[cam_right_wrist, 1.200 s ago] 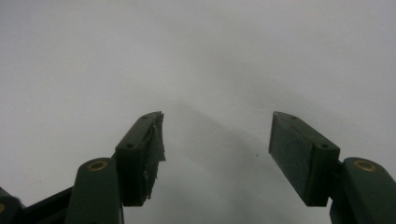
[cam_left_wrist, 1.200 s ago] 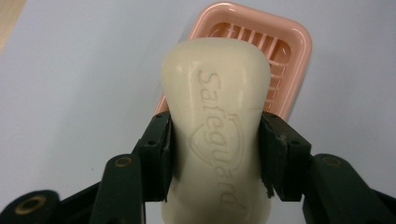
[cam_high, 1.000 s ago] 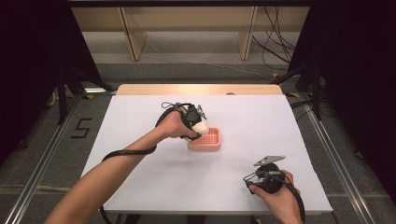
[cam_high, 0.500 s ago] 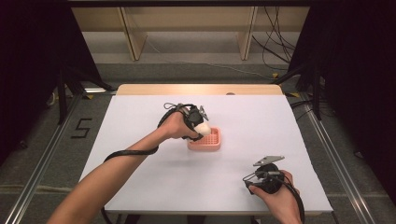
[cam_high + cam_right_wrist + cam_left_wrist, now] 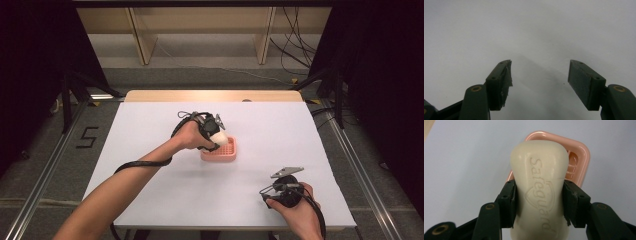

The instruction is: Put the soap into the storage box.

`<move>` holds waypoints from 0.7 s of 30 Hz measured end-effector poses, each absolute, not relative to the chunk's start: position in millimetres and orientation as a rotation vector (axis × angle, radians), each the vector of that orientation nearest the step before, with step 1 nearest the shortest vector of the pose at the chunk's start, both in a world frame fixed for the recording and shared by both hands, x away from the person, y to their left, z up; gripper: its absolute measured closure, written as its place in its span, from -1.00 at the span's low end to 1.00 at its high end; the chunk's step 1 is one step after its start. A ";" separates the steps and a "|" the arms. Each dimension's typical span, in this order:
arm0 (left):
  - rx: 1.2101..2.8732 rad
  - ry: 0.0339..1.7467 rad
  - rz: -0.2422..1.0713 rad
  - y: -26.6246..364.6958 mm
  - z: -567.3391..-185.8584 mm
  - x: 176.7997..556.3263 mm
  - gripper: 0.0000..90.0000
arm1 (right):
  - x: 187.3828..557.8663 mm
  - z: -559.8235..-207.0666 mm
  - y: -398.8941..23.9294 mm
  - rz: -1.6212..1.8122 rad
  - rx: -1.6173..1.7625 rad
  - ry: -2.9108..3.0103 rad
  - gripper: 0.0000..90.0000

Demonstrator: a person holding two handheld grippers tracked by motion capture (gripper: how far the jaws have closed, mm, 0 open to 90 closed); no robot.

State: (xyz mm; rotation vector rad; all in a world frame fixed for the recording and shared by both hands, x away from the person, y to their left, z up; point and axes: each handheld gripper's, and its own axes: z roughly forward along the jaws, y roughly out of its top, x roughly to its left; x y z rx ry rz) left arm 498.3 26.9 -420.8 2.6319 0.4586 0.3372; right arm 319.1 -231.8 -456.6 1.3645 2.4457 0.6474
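Little has shifted since the earlier frames: the left gripper has held over the near-left rim of the pink soap dish, and the right gripper has kept its place by the table's near edge. Clamped between the left gripper's two black jaws is a cream bar of soap, its stamped lettering facing the camera in the left gripper view, the pads pressing on its flanks about halfway along its length. Beyond the soap's far end, at roughly one o'clock in that view, the pink dish shows its rounded corner and slotted floor. Whether the soap touches the dish cannot be told. From the high view, the dish sits near the middle of the white table, with the right gripper well apart from it at about four o'clock. That gripper's jaws stand apart with nothing between them, looking onto bare white tabletop in the right gripper view. A person's forearms enter from the six o'clock edge.
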 end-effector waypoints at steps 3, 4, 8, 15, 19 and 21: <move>2.636 0.442 0.341 26.1 -421.7 498.7 0.09 | 319.1 -456.5 -232.2 0.641 1.357 2.450 -0.20; 2.637 0.440 0.339 25.9 -422.0 498.6 0.09 | 319.0 -456.5 -232.2 0.642 1.358 2.449 -0.20; 2.646 0.433 0.337 25.6 -423.5 499.0 0.09 | 319.0 -456.6 -232.2 0.643 1.359 2.450 -0.20; 2.642 0.463 0.325 25.5 -425.6 498.5 0.09 | 319.0 -456.5 -232.5 0.642 1.356 2.450 -0.20; 2.655 0.446 0.329 26.5 -425.3 500.5 0.09 | 318.9 -456.6 -232.4 0.641 1.354 2.454 -0.20; 2.648 0.468 0.316 26.1 -427.0 499.9 0.09 | 319.4 -456.9 -232.5 0.645 1.347 2.457 -0.20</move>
